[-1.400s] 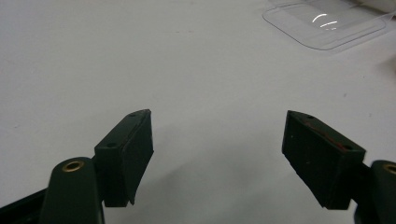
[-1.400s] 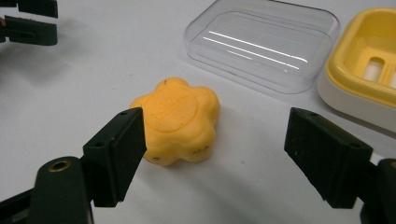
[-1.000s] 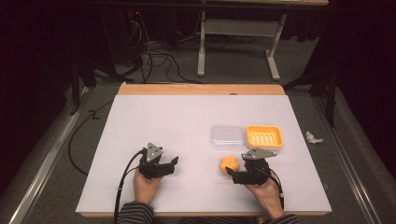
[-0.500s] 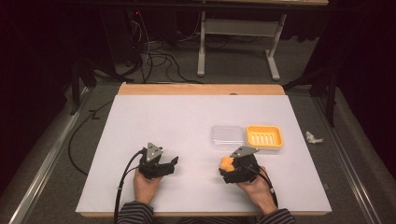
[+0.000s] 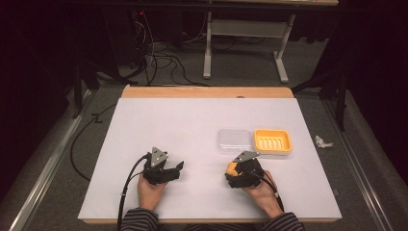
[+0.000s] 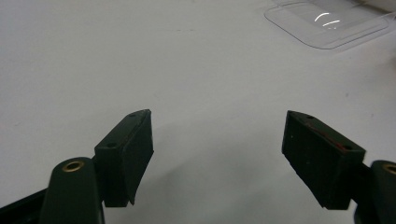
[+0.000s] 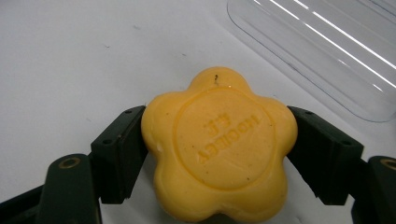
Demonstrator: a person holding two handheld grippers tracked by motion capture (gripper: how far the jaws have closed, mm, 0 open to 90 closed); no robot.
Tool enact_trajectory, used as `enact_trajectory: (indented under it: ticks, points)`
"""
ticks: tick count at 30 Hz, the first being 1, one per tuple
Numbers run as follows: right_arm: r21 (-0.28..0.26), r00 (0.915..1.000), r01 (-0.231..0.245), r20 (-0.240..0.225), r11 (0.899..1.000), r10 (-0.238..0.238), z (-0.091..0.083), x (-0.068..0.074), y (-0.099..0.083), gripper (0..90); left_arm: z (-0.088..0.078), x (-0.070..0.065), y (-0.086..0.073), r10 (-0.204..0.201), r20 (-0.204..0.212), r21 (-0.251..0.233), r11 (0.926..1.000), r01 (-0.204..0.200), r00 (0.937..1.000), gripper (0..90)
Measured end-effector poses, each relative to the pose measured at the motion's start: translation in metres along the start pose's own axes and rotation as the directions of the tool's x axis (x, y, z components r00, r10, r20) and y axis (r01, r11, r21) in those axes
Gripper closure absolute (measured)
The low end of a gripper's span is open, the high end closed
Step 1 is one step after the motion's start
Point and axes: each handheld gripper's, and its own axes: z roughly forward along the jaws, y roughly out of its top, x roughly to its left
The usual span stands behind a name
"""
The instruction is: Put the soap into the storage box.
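A flower-shaped orange soap point(image 7: 218, 149) lies on the white table, with my right gripper point(image 7: 217, 156) shut on it, both pads pressing its sides. In the high view the soap point(image 5: 232, 168) peeks out at the front of the right gripper point(image 5: 239, 174). A clear plastic lid point(image 5: 234, 140) lies just beyond it, and an orange soap dish point(image 5: 273, 141) sits to the lid's right. My left gripper point(image 5: 174, 171) rests on the table at the front left; its jaws stand wide apart with nothing between them point(image 6: 218, 156). The clear lid point(image 6: 329, 23) shows far ahead of it.
The white table top point(image 5: 159, 125) has a wooden strip point(image 5: 207, 92) along its far edge. A crumpled white scrap point(image 5: 322, 142) lies on the floor to the right. Cables and a desk frame point(image 5: 245, 43) stand behind the table.
My right gripper has moved left up to the soap and shut on it. The left gripper has stayed in place.
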Motion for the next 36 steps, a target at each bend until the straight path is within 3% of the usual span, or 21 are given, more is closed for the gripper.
enact_trajectory:
  ticks: [14,24,29,36]
  points:
    - [-0.02,0.9998,0.01,-0.016,1.0,-0.01,0.0,-0.003,-0.004,25.7,0.0,0.0,0.0,0.001,-0.002,-0.002,1.0,-0.001,1.0,25.7]
    - [-0.034,0.999,0.044,-0.008,0.998,-0.045,-0.001,-0.001,-0.004,26.1,0.0,0.0,0.0,0.0,-0.003,-0.003,1.0,0.0,1.0,26.5]
    - [-0.047,0.9961,-0.008,-0.088,0.999,0.004,-0.006,-0.01,-0.006,26.2,0.0,0.0,0.0,0.007,-0.002,-0.002,1.0,-0.007,1.0,27.3]
    - [-0.081,0.9962,0.004,-0.087,0.997,-0.011,-0.013,-0.012,-0.007,26.3,0.0,-0.001,-0.001,0.02,-0.004,-0.002,0.9998,-0.02,0.9998,28.0]
